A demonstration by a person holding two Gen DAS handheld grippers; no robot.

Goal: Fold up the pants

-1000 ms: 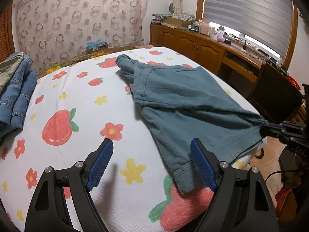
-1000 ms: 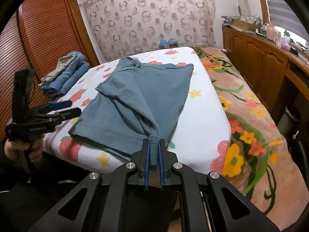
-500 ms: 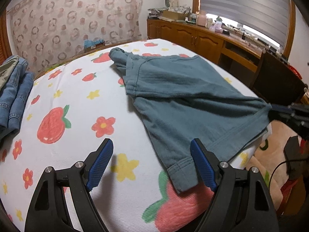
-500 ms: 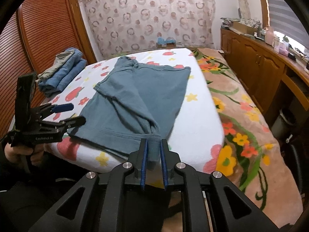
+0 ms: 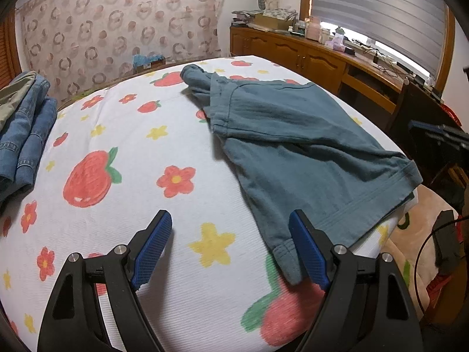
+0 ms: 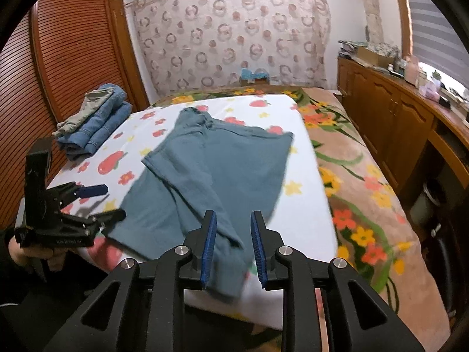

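Teal pants (image 5: 293,146) lie folded lengthwise on the strawberry-print bed sheet (image 5: 117,205), waistband far, hems at the near edge. My left gripper (image 5: 230,220) hovers open over the sheet; one hem corner (image 5: 288,264) lies just inside its right pad, untouched. In the right wrist view the pants (image 6: 222,161) run down to my right gripper (image 6: 233,217), whose jaws are opening. The other hem corner droops between the blue pads, and neither pad presses on it. The left gripper (image 6: 108,202) shows there at the left, held by a hand.
A stack of folded jeans (image 5: 26,135) sits at the sheet's far left, also in the right wrist view (image 6: 96,123). A floral blanket (image 6: 366,190) covers the bed's right side. Wooden cabinets (image 6: 395,123) line the right wall; a slatted wardrobe (image 6: 58,73) stands left.
My right gripper's jaws, shut on the hem corner a second ago, have parted, and the cloth now sags loose between them. The left gripper stays open in about the same place.
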